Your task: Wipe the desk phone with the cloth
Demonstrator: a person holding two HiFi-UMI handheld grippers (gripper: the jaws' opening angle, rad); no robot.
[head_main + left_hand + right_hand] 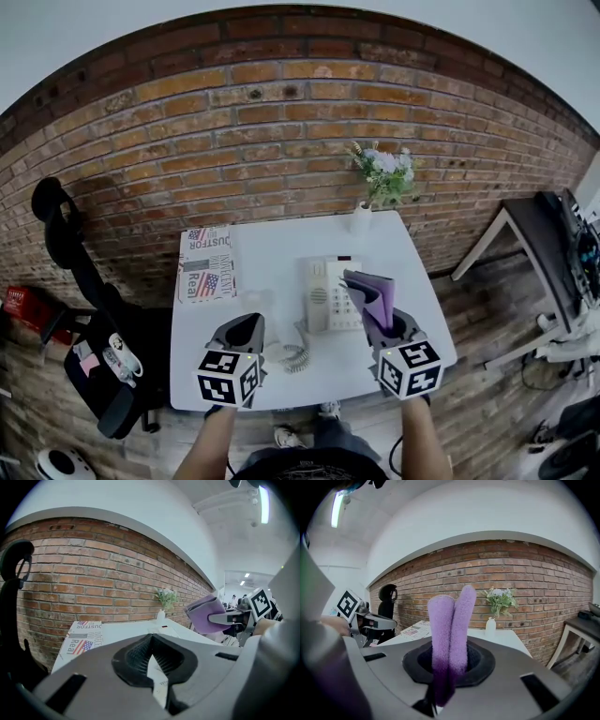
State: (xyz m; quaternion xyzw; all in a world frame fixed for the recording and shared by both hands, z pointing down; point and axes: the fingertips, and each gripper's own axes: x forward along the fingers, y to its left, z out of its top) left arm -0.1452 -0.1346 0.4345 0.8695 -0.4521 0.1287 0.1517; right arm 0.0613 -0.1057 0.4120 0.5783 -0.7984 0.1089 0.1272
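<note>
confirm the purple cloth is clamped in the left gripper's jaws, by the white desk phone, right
Not quite: the purple cloth is clamped in the right gripper's jaws, not the left's, by the white desk phone. The right gripper view shows it pinched there.

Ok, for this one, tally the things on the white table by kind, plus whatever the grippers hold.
Desk phone: 1
Newspaper: 1
Vase of flowers: 1
Purple cloth, clamped in the right gripper: 1
Total: 4
</note>
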